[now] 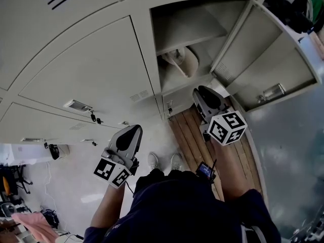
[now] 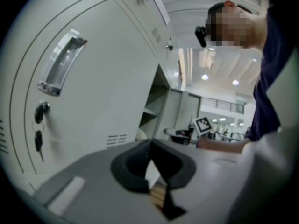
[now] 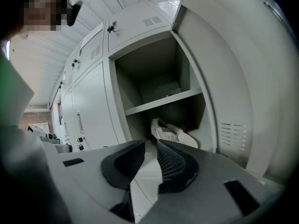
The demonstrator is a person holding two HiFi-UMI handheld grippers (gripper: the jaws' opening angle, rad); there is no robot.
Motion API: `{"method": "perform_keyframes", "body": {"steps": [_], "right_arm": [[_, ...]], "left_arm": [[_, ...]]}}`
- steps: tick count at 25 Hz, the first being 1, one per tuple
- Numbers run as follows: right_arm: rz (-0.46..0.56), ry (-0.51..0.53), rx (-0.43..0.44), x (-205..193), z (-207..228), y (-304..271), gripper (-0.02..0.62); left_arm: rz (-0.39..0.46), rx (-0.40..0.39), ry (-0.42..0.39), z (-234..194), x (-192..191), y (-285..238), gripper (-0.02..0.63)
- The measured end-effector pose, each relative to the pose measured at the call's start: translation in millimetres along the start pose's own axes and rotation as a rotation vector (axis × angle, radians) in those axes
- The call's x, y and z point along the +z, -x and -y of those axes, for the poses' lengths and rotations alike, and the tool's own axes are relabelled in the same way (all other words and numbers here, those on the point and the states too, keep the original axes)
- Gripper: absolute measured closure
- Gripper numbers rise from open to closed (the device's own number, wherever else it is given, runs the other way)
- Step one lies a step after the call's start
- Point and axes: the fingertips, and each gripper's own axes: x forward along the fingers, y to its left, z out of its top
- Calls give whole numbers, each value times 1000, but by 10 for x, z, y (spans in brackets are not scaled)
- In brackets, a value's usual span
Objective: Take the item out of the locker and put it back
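A white crumpled item (image 1: 181,61), bag-like, lies in the lower compartment of the open locker (image 1: 152,49), under the shelf (image 1: 188,34). In the right gripper view the item (image 3: 170,133) sits just beyond the jaws. My right gripper (image 1: 202,90) is held in front of the locker opening, short of the item. Its jaws stand apart with nothing between them (image 3: 150,144). My left gripper (image 1: 132,130) hangs lower to the left, in front of the closed locker doors. Its tips meet, with nothing held (image 2: 150,143).
The locker door (image 1: 268,59) swings out to the right of the right gripper. Closed lockers with handles (image 2: 60,62) and hanging keys (image 2: 41,111) fill the left. A wooden board (image 1: 190,130) lies below the open locker, next to the person's shoes (image 1: 164,161).
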Motion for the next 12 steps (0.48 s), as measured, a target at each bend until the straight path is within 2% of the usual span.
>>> {"method": "perform_keyframes", "body": {"steps": [12], "right_arm": [[-51,28,-54,-112,230,-629,498]], "left_arm": [[-25,-5,15,-143,-28,133,601]]}}
